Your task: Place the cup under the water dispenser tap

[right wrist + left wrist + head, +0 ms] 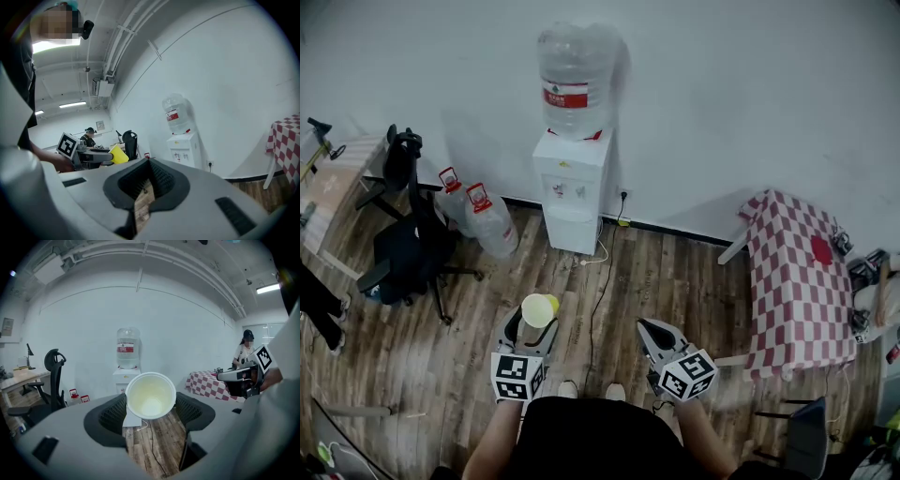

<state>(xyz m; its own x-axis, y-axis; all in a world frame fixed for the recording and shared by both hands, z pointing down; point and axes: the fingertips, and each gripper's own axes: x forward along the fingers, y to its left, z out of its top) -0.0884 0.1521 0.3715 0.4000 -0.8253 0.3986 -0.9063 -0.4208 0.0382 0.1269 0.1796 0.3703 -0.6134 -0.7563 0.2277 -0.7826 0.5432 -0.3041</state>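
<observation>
head view, cup: one yellow cup (539,309) at the tips of the left gripper (532,325), well apart from the water dispenser (572,187)
head view, counts: one cup, one water dispenser, two spare water jugs (494,225) on the floor beside it
left gripper view, jaws: spread wide, clamped on the cup's (150,395) sides, its mouth facing the camera
right gripper view, right gripper (147,161): jaws closed together, empty; the cup is off to its left

A black shirt (586,439), and a grey left gripper (534,317) and right gripper (651,328), each bearing a black-and-white marker cube (517,377).
</observation>
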